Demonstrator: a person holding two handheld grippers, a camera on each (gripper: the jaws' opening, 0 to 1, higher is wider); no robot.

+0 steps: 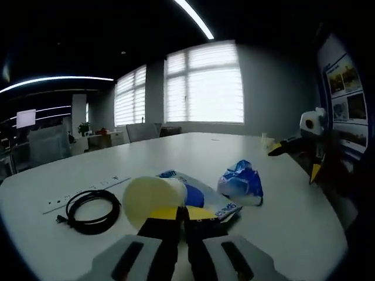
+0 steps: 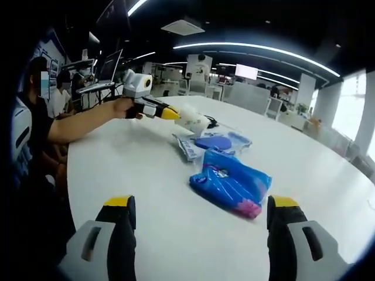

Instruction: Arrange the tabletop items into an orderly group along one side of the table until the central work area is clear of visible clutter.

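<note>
Large white worktop (image 2: pixel 152 175), rounded, in an open office with blinds on tall windows.

Blue plastic bag (image 2: pixel 231 184) lying crumpled near the middle of the right gripper view, just ahead of the right tongs (image 2: pixel 199 218); in the left gripper view the same bag (image 1: pixel 241 182) at about 2 o'clock from the left tongs (image 1: pixel 183 215). Printing on it too small to read.

Flat blue-and-white packet (image 2: pixel 214 143) beyond the bag at 12 o'clock in the right gripper view; in the left gripper view partly under the cup, white lettering on its near edge, blurred and unreadable.

Coil of black cable (image 1: pixel 91 209) at 9 o'clock from the left tongs, well apart from the bag, beside a strip of small marks on the worktop that cannot be read.

Pale cream cup (image 1: pixel 153 198) lying on its side, touching the packet.

Left tongs narrow, closed on the rim of the cup; seen also at 11 o'clock in the right gripper view, held in a person's hand (image 2: pixel 124 107).

Right tongs spread wide, nothing between them.

Posters on the wall at 2 o'clock in the left gripper view, text illegible.
</note>
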